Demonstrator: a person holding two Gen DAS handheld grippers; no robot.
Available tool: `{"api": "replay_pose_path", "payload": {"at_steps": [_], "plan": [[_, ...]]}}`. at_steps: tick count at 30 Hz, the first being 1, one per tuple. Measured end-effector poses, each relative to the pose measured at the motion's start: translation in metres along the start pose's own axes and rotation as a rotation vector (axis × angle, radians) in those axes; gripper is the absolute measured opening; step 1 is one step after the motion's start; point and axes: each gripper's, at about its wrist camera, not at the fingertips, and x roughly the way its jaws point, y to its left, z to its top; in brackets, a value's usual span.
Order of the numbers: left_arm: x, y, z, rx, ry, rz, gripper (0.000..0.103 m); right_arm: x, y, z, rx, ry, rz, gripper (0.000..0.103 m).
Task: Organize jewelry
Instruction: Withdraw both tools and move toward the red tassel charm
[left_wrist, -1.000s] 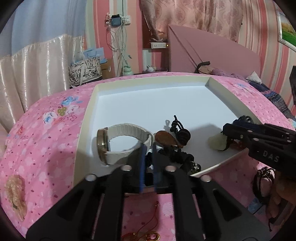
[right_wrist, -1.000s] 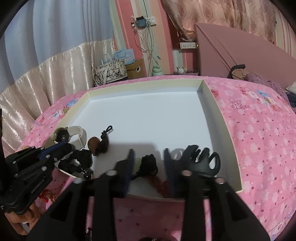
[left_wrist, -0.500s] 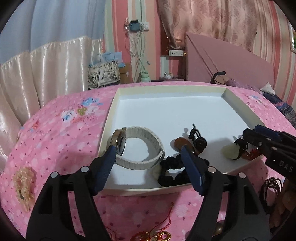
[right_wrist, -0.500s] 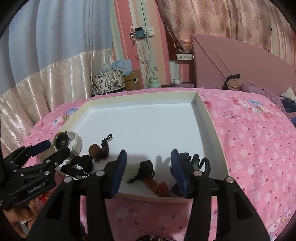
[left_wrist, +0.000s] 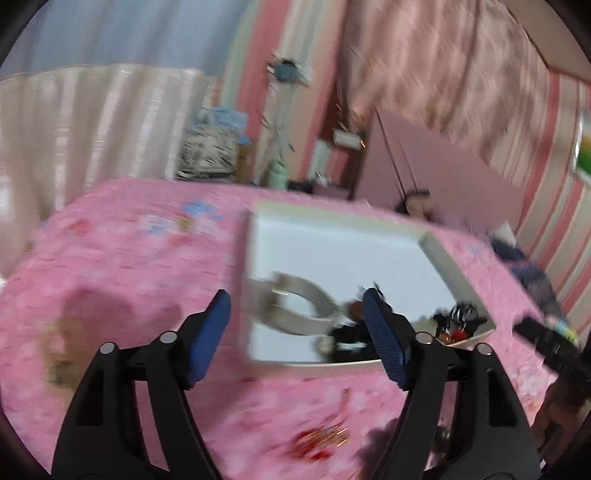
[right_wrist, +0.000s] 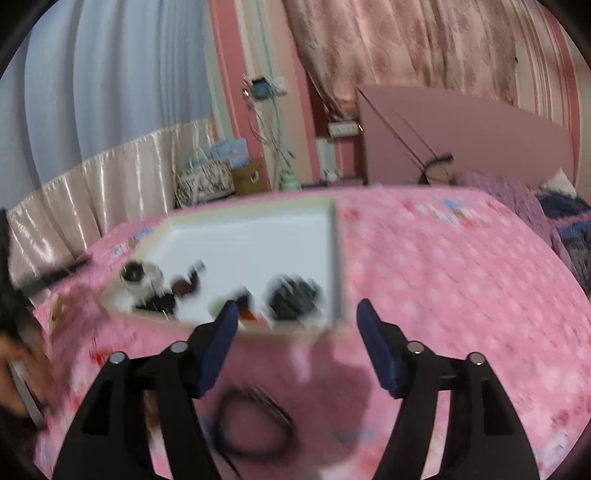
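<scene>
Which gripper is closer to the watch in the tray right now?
Left. The left gripper sits open just in front of the watch. The right gripper is open near the tray's opposite corner, well away from the watch.

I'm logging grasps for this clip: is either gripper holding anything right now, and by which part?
Nothing is held. The left gripper and right gripper have just been opening and stand open with nothing between them; the jewelry lies in the tray.
</scene>
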Motion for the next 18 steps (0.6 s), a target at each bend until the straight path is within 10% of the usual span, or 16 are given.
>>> {"api": "replay_pose_path", "payload": {"at_steps": [9,18], "plan": [[-0.05,0.097,-0.062,0.067,0.056,0.249,0.083,-0.034,-0.058,-0.052,0.081,0.071,-0.074,0.068],[-0.066,0.081,-0.071,0.118,-0.002,0.193,0.084,-0.035,-0.053,-0.051,0.056,0.04,-0.168,0.071]]}}
